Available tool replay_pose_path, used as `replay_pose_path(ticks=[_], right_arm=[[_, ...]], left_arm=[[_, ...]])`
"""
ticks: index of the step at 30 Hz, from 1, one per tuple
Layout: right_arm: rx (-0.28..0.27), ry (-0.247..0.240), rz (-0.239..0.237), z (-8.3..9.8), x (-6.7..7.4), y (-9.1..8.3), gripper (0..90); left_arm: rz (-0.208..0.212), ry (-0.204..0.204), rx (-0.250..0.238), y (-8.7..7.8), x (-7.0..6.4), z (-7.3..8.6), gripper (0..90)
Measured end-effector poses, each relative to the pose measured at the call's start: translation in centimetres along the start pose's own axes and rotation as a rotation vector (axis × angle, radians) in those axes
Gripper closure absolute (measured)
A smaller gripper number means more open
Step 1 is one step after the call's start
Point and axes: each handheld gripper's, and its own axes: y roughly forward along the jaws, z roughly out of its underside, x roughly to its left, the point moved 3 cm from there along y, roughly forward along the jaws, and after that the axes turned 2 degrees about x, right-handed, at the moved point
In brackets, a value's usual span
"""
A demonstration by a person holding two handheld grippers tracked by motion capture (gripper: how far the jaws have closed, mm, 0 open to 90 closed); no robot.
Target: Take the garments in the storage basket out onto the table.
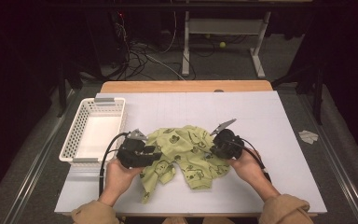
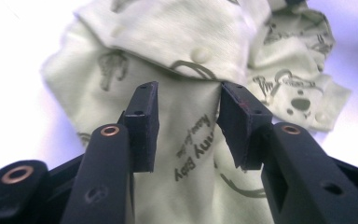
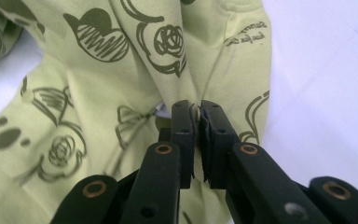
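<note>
A crumpled light-green printed garment is found lying on the near middle of the white desk, between the two hands, with a white slotted basket standing well apart at the desk's left edge. The left tool is seen at the garment's left side with its jaws spread, the cloth showing in the gap between them but not pressed by the pads. The right tool is seen at the garment's right side with its jaws pressed together, a fold of the green cloth being pinched between them.
</note>
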Motion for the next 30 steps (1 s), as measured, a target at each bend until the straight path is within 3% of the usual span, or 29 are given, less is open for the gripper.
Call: replay_pose_path(ticks=[7,12,16,20,22,24,30], right_arm=[[-0.003,0.023,-0.003,2.3,-1.2,-0.3,86.0],[0.013,0.025,0.012,3.1,-1.6,-0.1,86.0],[0.036,0.032,0.031,3.8,-2.6,0.4,85.9],[0.038,0.051,0.022,4.1,-3.0,0.4,85.5],[0.042,0.052,0.02,4.0,-2.9,0.4,84.3],[0.042,0.056,0.021,3.8,-2.8,0.4,83.0],[-0.011,0.087,-0.002,3.1,-2.9,-0.5,76.3]], left_arm=[[-0.021,-0.014,-0.023,-0.9,1.0,-2.2,54.1],[-0.057,-0.033,-0.016,0.1,2.1,-3.3,51.7],[-0.055,-0.049,-0.005,1.3,2.6,-4.0,49.0],[0.006,-0.078,0.027,2.7,3.3,-4.2,50.6],[0.014,-0.068,0.039,3.5,3.3,-4.1,63.1],[0.031,-0.054,0.055,4.0,3.1,-3.9,69.5],[0.086,-0.028,0.066,4.2,1.8,-3.5,75.9]])
